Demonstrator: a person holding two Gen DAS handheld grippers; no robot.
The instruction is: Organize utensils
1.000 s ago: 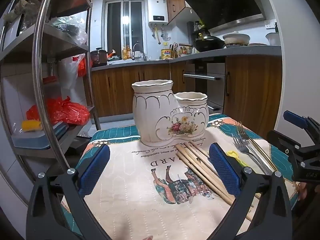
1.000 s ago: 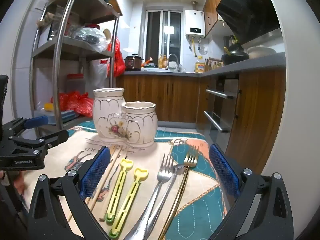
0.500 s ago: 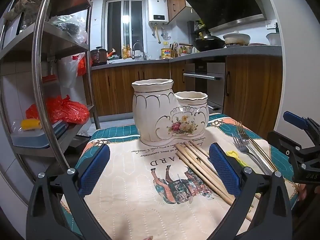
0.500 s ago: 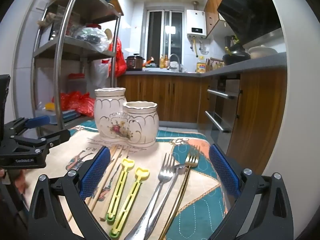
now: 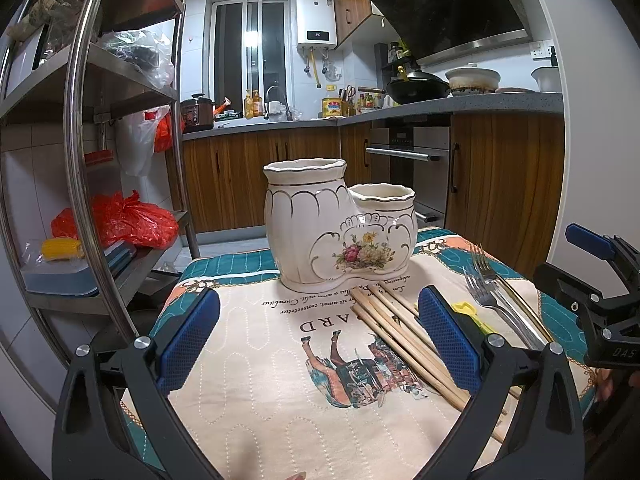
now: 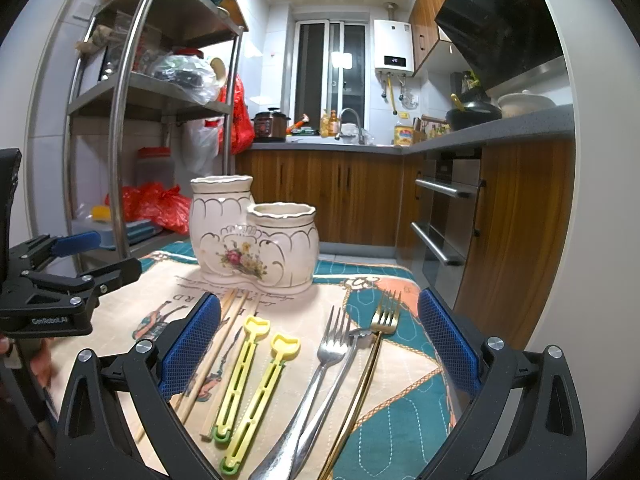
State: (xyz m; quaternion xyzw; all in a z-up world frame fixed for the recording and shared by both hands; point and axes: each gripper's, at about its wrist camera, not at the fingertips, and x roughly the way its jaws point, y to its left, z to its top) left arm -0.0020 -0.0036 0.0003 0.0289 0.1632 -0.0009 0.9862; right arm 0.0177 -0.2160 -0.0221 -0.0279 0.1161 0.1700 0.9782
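Observation:
A cream ceramic double-pot utensil holder stands at the far end of a printed cloth-covered table. Several wooden chopsticks lie in front of it. Two yellow plastic sticks, two silver forks and a gold fork lie to the right. My left gripper is open above the cloth, left of the chopsticks. My right gripper is open, hovering over the yellow sticks and forks. Neither holds anything.
A steel shelf rack with red bags stands close to the table's left side. Wooden kitchen cabinets and an oven lie beyond. The right gripper's body shows at the left view's right edge.
Both views have shifted only slightly; the right gripper sits a touch lower and closer to the utensils. Nothing was taken hold of or moved on the table.

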